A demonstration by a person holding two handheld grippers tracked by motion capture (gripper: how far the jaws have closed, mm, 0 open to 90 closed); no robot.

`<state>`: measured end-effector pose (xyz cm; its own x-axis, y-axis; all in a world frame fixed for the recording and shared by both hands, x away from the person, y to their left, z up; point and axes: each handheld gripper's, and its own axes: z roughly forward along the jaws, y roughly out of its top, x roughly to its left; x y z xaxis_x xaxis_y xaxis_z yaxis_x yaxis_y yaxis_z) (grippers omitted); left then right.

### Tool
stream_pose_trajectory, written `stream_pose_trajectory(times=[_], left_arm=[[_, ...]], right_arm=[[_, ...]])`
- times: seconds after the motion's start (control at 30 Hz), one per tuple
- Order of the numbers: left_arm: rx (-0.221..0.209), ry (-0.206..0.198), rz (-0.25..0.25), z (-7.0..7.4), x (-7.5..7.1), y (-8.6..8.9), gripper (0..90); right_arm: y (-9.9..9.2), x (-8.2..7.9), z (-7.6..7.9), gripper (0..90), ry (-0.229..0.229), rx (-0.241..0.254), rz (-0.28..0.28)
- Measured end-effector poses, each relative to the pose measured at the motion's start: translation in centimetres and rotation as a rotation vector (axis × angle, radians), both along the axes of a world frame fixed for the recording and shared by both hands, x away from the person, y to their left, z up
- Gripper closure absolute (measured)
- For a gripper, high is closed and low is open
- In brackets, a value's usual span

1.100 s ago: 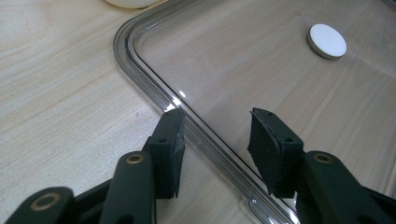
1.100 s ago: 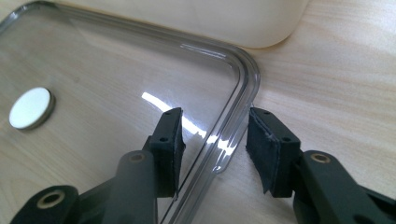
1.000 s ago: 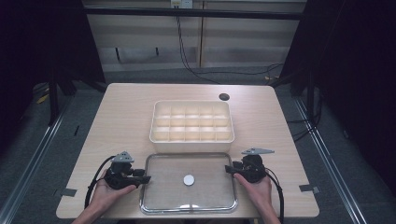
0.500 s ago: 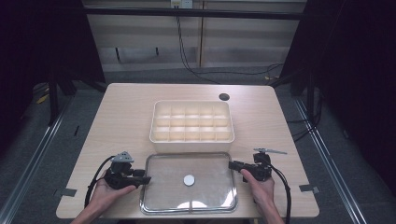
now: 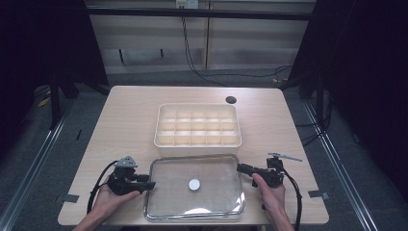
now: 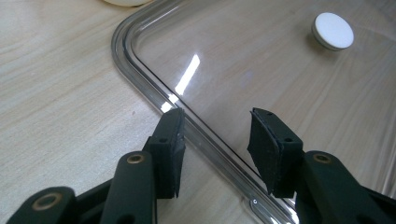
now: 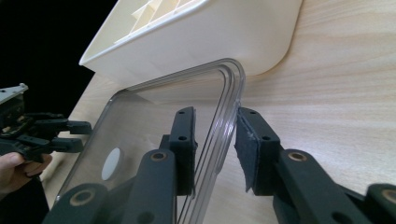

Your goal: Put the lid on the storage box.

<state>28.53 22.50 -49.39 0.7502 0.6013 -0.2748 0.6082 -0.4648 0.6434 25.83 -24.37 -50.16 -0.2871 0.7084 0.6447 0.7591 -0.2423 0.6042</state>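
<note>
While the clear rectangular glass lid [image 5: 195, 185] lay flat before the cream compartment tray [image 5: 197, 126], the high view blurred both grips; the gripper views showed the left gripper [image 6: 215, 135] part-open astride its edge, the right gripper [image 7: 215, 135] just closing, contact unclear.

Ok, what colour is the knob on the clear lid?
White: a round knob on the clear lid, best in the left gripper view.
</note>
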Motion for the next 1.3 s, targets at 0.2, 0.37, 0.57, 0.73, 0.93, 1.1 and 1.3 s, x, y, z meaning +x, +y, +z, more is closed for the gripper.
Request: stream_pose_trajectory(times=[0.2, 0.37, 0.57, 0.73, 0.93, 1.1, 1.3], left_arm=[[-0.002, -0.003, -0.002, 0.0, 0.0, -0.1, 55.7], [-0.008, -0.008, 0.0, -0.1, 0.1, -0.1, 55.7], [-0.009, -0.015, 0.004, -0.1, 0.2, -0.1, 55.0], [-0.022, -0.007, 0.002, -0.2, 0.3, -0.1, 50.5], [-0.019, -0.006, 0.024, -0.1, 0.4, 0.1, 37.9], [-0.038, 0.004, 0.028, -0.2, 0.6, 0.1, 31.7], [-0.049, -0.007, 0.019, -0.4, 0.7, -0.1, 32.5]], right_arm=[[0.9, 0.2, 0.2, 68.4, 0.0, 0.002, 0.074], [0.8, 0.4, 0.3, 68.0, -0.02, 0.013, 0.1], [1.4, 0.9, 0.1, 65.6, -0.013, 0.035, 0.142], [1.2, 1.0, 0.2, 69.1, -0.021, 0.052, 0.139], [0.9, 0.8, 0.4, 72.4, -0.056, 0.073, 0.151], [0.9, 0.7, 0.5, 73.7, -0.069, 0.085, 0.153], [0.8, 0.5, 0.8, 73.7, -0.071, 0.083, 0.153]])
